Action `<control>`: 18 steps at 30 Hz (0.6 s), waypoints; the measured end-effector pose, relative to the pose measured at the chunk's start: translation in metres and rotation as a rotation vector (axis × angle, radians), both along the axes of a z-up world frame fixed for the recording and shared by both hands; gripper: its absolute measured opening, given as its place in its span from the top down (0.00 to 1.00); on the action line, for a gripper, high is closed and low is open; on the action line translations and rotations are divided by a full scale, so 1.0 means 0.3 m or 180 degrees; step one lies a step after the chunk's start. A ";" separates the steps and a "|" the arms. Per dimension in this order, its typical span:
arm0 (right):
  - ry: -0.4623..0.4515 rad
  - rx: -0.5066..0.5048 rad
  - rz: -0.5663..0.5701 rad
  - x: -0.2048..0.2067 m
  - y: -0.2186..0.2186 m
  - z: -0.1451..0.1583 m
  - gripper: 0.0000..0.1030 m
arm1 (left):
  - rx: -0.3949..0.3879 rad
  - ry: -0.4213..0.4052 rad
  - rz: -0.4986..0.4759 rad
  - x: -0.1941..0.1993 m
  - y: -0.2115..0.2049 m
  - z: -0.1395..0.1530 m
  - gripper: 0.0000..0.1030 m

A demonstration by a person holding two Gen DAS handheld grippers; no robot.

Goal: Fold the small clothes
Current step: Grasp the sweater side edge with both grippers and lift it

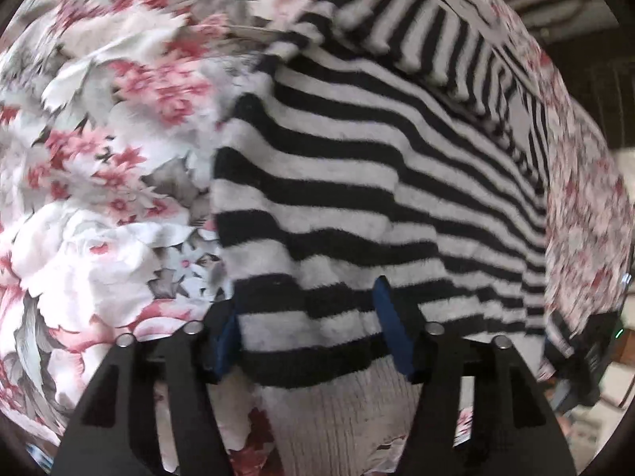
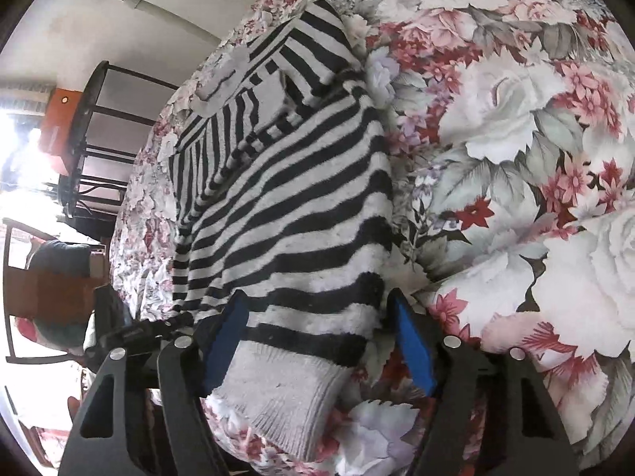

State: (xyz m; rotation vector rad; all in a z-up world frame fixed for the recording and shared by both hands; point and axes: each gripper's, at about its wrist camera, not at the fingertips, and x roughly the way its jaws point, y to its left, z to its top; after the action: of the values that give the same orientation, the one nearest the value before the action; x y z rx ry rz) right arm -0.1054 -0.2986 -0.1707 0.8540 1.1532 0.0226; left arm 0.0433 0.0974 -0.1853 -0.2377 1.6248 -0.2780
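- Sweater (image 1: 357, 198), striped, lies flat on the floral bedspread (image 1: 99, 158), stretching away ahead of both my grippers.
- Left gripper (image 1: 307, 329): jaws partly open, straddling the hem at one corner, pads not yet clamped. I should close only once both layers sit between them.
- Right gripper (image 2: 321, 341): also partly open around the ribbed hem (image 2: 278, 388), nothing held. Better to pinch above the rib, level with the left, then lift both corners together.

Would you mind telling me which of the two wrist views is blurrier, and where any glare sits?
Left wrist view: motion-smeared, especially the floral bedspread and the striped sweater toward the top. Right wrist view: sharper, with blown-out glare at the left edge; both bend strongly at the rim.
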 end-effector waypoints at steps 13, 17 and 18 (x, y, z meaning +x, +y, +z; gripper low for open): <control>0.0079 -0.0788 0.0840 0.024 0.179 0.009 0.47 | 0.0160 -0.0202 -0.0165 -0.016 -0.091 0.036 0.81; -0.0117 -0.0516 0.0668 0.009 0.141 0.048 0.88 | -0.0027 -0.0354 -0.0077 -0.020 -0.063 0.100 0.83; -0.0177 -0.0451 0.0604 0.004 0.126 0.060 0.88 | -0.0108 -0.0415 -0.0043 -0.016 -0.056 0.122 0.83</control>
State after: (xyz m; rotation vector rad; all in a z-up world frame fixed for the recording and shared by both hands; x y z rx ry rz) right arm -0.1042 -0.2608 -0.1528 0.6134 1.1659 0.1188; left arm 0.0386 0.0806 -0.1488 -0.2299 1.4943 -0.3251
